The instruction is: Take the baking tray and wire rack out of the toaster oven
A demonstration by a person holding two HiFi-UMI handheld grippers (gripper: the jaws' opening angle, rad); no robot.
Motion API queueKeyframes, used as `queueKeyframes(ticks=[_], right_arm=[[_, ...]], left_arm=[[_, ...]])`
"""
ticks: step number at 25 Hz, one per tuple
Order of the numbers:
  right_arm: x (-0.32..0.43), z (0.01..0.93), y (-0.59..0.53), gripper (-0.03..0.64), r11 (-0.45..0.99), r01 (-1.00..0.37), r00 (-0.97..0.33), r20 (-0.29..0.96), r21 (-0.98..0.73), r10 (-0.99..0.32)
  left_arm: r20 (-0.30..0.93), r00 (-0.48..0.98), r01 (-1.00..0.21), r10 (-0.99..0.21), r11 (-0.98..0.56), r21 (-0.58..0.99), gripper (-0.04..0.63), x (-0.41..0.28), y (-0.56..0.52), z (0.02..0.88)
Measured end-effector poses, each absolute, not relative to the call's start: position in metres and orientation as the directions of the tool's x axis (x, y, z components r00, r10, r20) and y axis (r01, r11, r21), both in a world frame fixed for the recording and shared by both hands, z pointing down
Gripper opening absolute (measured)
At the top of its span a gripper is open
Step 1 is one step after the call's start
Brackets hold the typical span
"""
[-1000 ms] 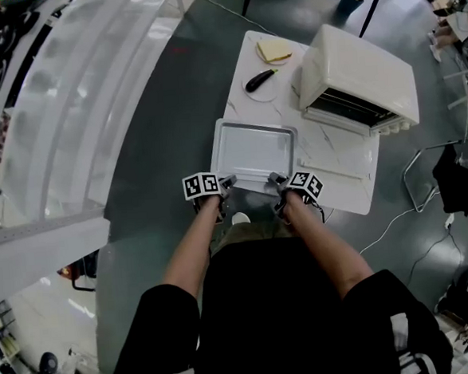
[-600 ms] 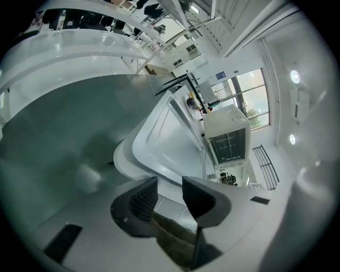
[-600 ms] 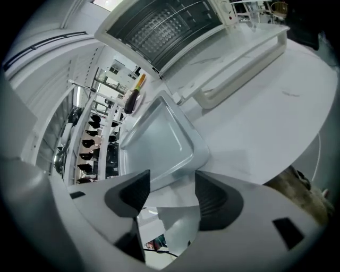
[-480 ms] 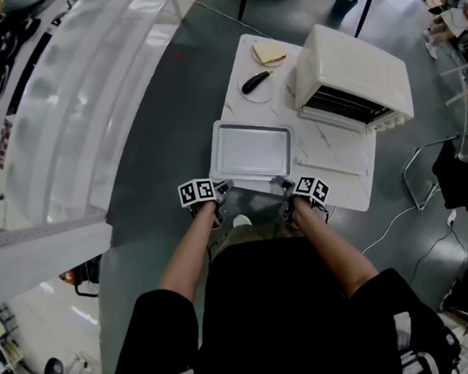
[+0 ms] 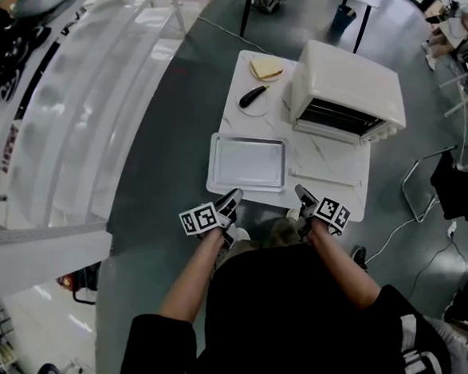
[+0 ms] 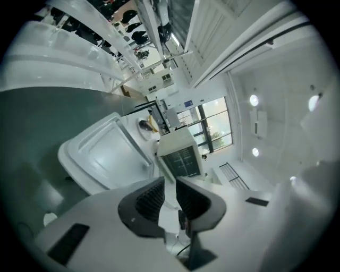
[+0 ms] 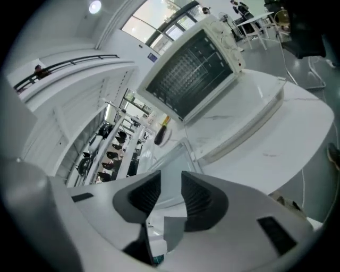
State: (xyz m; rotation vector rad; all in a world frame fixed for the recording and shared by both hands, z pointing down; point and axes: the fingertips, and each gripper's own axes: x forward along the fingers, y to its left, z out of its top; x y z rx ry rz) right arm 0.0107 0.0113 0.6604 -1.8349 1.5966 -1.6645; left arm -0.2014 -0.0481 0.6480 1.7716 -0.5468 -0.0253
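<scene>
Metal baking tray (image 5: pixel 247 162) lies flat and empty on the white table (image 5: pixel 311 149), out of the oven. It sits just ahead of the left gripper (image 5: pixel 233 198), past its jaw tips and not touching them. From the right gripper (image 5: pixel 302 193) the tray is ahead and to the left, also apart.

In the left gripper view the tray (image 6: pixel 109 154) shows beyond and left of the jaws. The left gripper (image 6: pixel 170 183) has let go: a narrow gap between the pads, nothing in it, jaws have just been closing.

The right gripper (image 7: pixel 171 183) is likewise released and empty, with a wider gap. Its jaws have just been closing too.

Cream toaster oven (image 5: pixel 345 90) stands further ahead of the right gripper, dark front facing it. A grid pattern shows in that front (image 7: pixel 191 69); cannot tell if it is the wire rack.

Far beyond the left gripper, past the tray:
- small plate (image 5: pixel 254 107) with a dark oblong thing (image 5: pixel 252 97) on it
- bread slice (image 5: pixel 265 66) behind that

Both grippers hang off the near table edge, over the grey floor (image 5: pixel 151 148). Bare forearms (image 5: pixel 191 265) and a black top show behind them.
</scene>
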Motion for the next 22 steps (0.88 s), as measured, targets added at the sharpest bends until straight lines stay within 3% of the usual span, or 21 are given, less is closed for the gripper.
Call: queueKeyframes(ticks=[3, 8, 16, 22], right_arm=[[0.041, 0.616, 0.012, 0.042, -0.322, -0.561, -0.139, 0.471, -0.762, -0.871], [0.090, 0.575, 0.017, 0.023, -0.236, -0.546, -0.099, 0.342, -0.804, -0.934], [0.223, 0.570, 0.022, 0.023, -0.268, -0.473, 0.011, 0.299, -0.839, -0.954], [0.306, 0.579, -0.006, 0.025, -0.265, -0.449, 0.028, 0.283, -0.853, -0.959]], left_arm=[[0.186, 0.880, -0.291, -0.437, -0.188, 0.938, 0.042, -0.178, -0.046, 0.617], [0.123, 0.882, -0.262, -0.455, -0.256, 0.931, 0.020, -0.119, -0.051, 0.591], [0.059, 0.897, -0.204, -0.438, -0.292, 0.934, 0.020, 0.022, -0.090, 0.575], [0.030, 0.883, -0.155, -0.469, -0.228, 0.961, 0.020, 0.105, -0.130, 0.583]])
